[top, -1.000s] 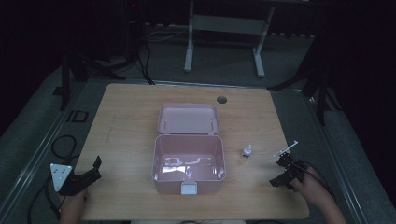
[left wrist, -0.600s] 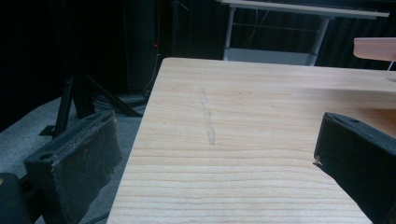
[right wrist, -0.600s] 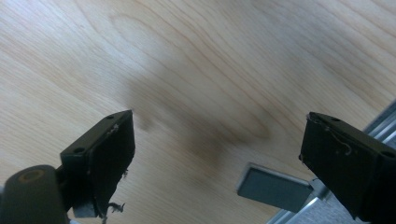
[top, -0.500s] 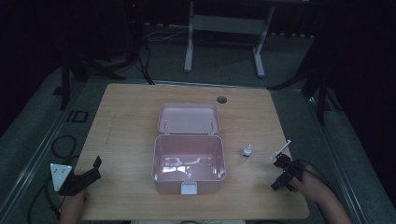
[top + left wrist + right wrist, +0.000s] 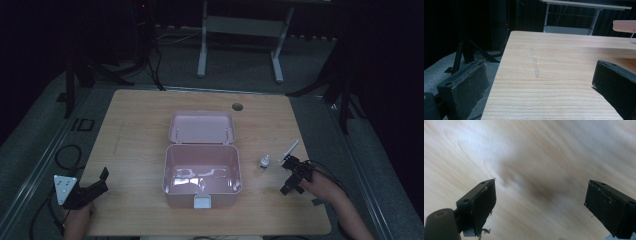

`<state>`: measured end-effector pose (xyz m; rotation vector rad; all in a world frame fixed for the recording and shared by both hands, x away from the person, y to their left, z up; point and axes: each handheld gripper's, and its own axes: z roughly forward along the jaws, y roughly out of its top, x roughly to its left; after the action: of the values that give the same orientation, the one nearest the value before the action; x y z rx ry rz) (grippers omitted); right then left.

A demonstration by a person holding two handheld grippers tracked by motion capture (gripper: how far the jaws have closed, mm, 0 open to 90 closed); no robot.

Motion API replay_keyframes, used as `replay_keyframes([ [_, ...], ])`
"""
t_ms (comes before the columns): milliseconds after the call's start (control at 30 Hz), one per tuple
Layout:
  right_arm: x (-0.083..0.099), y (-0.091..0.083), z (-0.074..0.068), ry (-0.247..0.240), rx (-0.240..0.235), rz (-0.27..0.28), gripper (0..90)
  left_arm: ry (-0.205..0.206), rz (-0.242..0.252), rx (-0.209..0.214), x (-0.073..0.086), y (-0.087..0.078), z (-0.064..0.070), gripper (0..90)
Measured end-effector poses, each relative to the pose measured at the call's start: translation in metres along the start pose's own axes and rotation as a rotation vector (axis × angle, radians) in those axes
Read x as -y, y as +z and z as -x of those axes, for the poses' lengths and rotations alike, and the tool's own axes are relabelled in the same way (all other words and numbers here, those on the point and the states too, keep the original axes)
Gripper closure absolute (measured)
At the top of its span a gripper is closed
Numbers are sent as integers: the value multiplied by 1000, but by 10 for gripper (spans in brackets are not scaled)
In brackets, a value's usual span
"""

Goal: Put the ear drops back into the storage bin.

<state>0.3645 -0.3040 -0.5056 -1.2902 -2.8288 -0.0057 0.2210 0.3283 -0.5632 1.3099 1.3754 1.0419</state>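
Observation:
An open pink box (image 5: 202, 172) sits mid-table with its lid (image 5: 201, 127) folded back flat; a corner of that lid (image 5: 625, 25) shows at the upper right of the left gripper view. A small white bottle (image 5: 263, 161) stands just right of the box. My right gripper (image 5: 290, 176) is a little right of the bottle, tilted down at the wood, its jaws wide open (image 5: 540, 197) with bare blurred table between them. My left gripper (image 5: 95, 187) rests at the table's front left corner, open (image 5: 539, 82), and holds nothing.
The wooden table (image 5: 135, 135) has a round cable hole (image 5: 237, 106) near its far edge. Cables lie on the floor to the left (image 5: 67, 155). A white frame stand (image 5: 240, 35) is beyond the table. The table's left edge (image 5: 499, 67) runs beside my left jaw.
My right gripper has shifted left toward the small bottle and turned as it went. The left gripper, box and bottle have stayed put.

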Motion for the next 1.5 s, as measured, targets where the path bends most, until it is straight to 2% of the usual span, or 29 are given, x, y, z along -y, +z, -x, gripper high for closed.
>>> replay_keyframes([
  [133, -13, -2, 2, 9, 18, 21, 97, -2, 0, 1, 0, 0, 0, 5],
  [333, -29, -5, 4, 26, 13, 31, 98, 0, -1, 2, 0, 0, 0, 5],
  [400, -35, -6, 4, 25, 5, 28, 98, 1, -1, 3, 0, 0, 0, 5],
  [467, -43, -7, 4, 25, -4, 26, 145, 1, -1, 4, 0, 0, 0, 5],
  [667, -59, -8, 3, 20, -20, 9, 142, 2, -2, 5, 0, 0, 0, 5],
  [933, -78, -5, -4, -12, -34, -25, 149, 3, -1, 8, 0, 0, 0, 5],
  [967, -83, -4, -6, -16, -33, -19, 183, 2, -1, 8, 0, 0, 0, 5],
  [1233, -100, -2, -8, -16, -41, -29, 242, 3, 0, 10, 0, 0, 0, 5],
  [1500, -107, -1, -12, -42, -19, -58, 421, 4, -1, 12, 0, 0, 0, 5],
])
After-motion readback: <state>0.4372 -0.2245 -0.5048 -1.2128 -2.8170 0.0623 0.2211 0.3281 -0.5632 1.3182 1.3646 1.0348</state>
